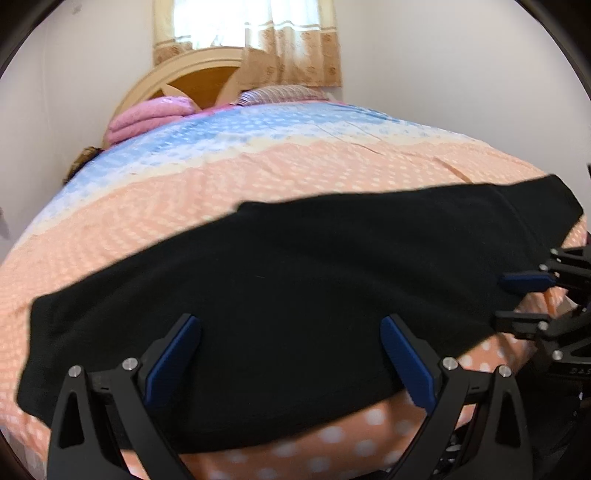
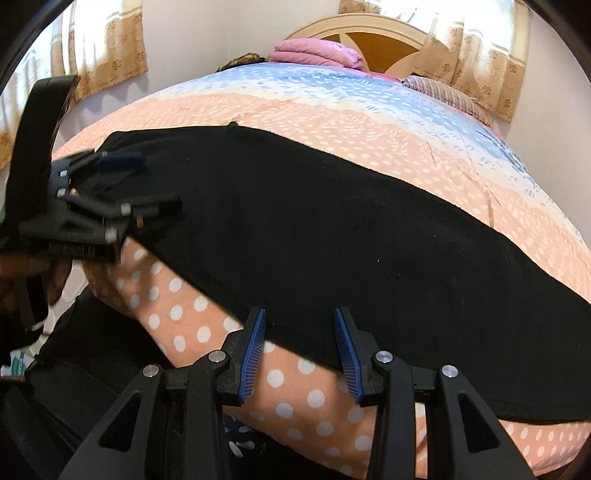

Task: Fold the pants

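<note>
Black pants (image 1: 295, 280) are seen spread flat across the near part of a bed, on a peach polka-dot bedspread (image 1: 184, 192) that turns blue towards the headboard (image 1: 177, 77). The garment is laid as a long band running from side to side, with its near edge close to the edge of the bed. The left hand-held gripper (image 1: 291, 362) is held over the near edge of the pants with its blue-padded fingers (image 1: 171, 360) spread wide apart; fabric lies between them, but nothing is clamped. The right hand-held gripper (image 2: 299, 350) is likewise positioned at the near hem, its jaws partly apart on either side of the hem, and no fabric is seen pinched by the ribbed pads (image 2: 253, 354). Each gripper is visible at the edge of the other's view, over opposite ends of the garment. Pink folded bedding (image 1: 144, 118) and a striped pillow (image 1: 284, 94) are seen by the headboard, beneath a curtained window (image 1: 243, 33).
</note>
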Available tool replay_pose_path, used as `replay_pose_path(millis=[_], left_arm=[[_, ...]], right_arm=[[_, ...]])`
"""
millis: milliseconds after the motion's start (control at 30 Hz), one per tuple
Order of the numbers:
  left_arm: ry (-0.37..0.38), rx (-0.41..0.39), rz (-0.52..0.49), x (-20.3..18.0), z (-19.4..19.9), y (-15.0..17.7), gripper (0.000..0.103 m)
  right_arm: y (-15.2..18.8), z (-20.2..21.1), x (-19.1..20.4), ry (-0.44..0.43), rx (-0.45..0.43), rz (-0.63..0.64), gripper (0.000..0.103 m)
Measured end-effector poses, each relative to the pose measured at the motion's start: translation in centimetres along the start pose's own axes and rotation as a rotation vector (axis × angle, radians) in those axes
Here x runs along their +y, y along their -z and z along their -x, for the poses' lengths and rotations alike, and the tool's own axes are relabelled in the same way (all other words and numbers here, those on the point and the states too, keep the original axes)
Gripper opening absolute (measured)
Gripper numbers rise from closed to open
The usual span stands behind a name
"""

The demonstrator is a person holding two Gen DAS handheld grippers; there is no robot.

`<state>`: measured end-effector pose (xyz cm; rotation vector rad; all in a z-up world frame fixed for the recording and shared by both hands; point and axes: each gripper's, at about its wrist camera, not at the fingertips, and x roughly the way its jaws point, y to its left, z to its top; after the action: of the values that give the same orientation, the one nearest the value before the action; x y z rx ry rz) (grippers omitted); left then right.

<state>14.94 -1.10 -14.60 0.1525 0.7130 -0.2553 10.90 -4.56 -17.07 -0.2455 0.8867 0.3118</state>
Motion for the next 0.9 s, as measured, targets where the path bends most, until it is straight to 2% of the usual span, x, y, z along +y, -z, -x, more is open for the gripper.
replay_pose_path(millis=[133,267,400,467,533,600,700,767,900], left_arm=[[-0.065,-0.013,0.062,3.5,0.5,0.2,0.1],[-0.092,0.031,0.101,5.6,-0.5,1.5,0.101],[-0.05,0.04,0.139,6.5,-0.5,2.7,0.102],[-0.04,0.046,0.126,6.7,-0.3,3.0,0.103],[-0.028,0.04,0.124,6.9,0.0,3.3,0.103],[-0.019,0.031,0.137,7.1,0.4,3.5,0.103],[-0.055,0.019,0.155,7.1,1.0,3.0,0.103],[-0.089,-0.024,0.151,6.6,1.9,2.3,0.103],[-0.082,-0.069,0.132,5.0,2.9,0.9,0.103]], right_arm=[[-1.5,1.1,-0.6,-0.073,-0.053,-0.055,0.041],[-4.4,-0.1,-0.1,-0.121,-0.087,-0.067,0.041],[-5.6,-2.4,1.4,-0.225,-0.056,-0.091,0.041],[-5.0,-3.8,3.0,-0.2,-0.026,-0.036,0.041],[-4.5,-3.4,3.8,-0.154,-0.066,0.02,0.041],[-4.0,-2.6,4.3,-0.131,-0.064,0.061,0.041],[-3.2,-0.7,2.3,-0.172,-0.091,0.016,0.043],[-2.3,0.8,-0.6,-0.14,-0.122,-0.043,0.048],[0.2,3.7,-8.2,-0.039,-0.149,-0.22,0.05]])
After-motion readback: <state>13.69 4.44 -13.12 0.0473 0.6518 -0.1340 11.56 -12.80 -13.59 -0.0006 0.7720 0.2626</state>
